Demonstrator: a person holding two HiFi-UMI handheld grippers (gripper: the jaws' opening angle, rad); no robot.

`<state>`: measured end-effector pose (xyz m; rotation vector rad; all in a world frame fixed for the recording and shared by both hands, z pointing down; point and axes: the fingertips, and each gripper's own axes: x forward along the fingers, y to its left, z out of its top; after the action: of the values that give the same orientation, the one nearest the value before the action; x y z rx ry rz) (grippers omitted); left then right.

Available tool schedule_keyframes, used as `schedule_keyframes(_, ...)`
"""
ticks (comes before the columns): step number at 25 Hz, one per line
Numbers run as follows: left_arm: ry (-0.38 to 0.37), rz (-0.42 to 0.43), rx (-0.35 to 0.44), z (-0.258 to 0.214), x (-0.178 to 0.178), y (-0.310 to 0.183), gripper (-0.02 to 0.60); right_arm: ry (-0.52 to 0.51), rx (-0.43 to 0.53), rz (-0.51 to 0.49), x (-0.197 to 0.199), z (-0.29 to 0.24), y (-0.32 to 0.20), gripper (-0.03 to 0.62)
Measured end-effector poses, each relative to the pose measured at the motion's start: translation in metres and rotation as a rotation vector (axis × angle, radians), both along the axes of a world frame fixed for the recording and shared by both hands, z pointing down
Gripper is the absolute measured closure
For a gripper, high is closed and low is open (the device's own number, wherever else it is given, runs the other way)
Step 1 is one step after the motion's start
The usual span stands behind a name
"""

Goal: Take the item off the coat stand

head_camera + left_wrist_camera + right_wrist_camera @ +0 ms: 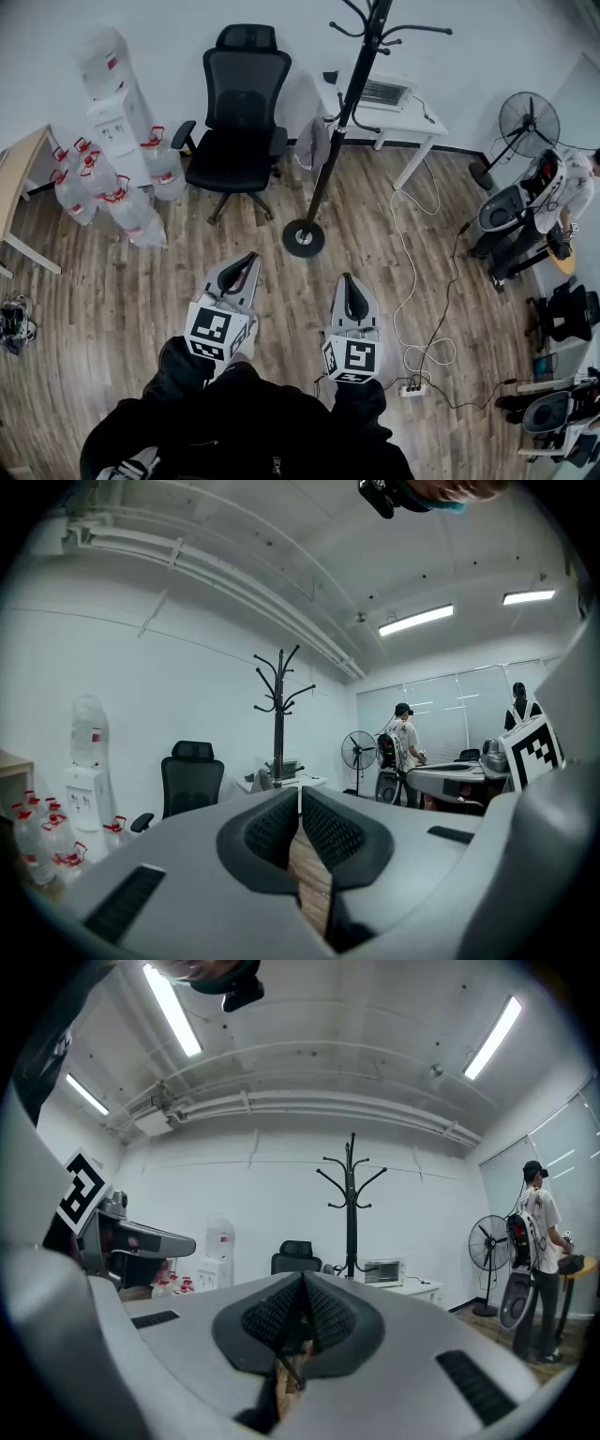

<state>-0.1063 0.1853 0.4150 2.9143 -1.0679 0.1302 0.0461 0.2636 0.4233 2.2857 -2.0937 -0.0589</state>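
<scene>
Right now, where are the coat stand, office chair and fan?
coat stand (327,169), head view, on its black pole.
office chair (246,84), head view, on its backrest.
fan (529,123), head view, on its round cage.

Legible text, numbers, brands: none.

1. Black-and-white square marker patterns, on the cube of the left hand-held gripper (251,257) and of the right hand-held gripper (349,278). They are coded blocks and carry no letters or digits.
2. Red labels, on the water jugs (127,202) standing on the floor and on the bottle on top of the water dispenser (120,122). The print is too small to read.
</scene>
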Motion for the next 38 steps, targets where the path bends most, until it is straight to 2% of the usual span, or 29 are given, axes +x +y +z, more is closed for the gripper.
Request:
schedule_keyframes(8, -0.009, 0.073, -0.005, -0.013, 0.013, -0.125, 0.551, 0.004, -0.008, 0.061, 0.007, -0.021, -0.123, 0.577)
schedule_keyframes(17, 0.004, 0.119, -0.003, -0.013, 0.012, -0.229, 0.551, 0.013, -0.012, 0.074, -0.007, -0.021, -0.230, 0.577)
schedule_keyframes(28, 0.008, 0.160, 0.003, -0.007, 0.024, -0.295, 0.551, 0.018, -0.003, 0.115, 0.001, -0.015, -0.288, 0.577)
schedule_keyframes(38, -0.003, 0.137, -0.003, -0.002, 0.073, -0.344, 0.551, 0.002, -0.001, 0.104, 0.057, -0.010, -0.338, 0.577)
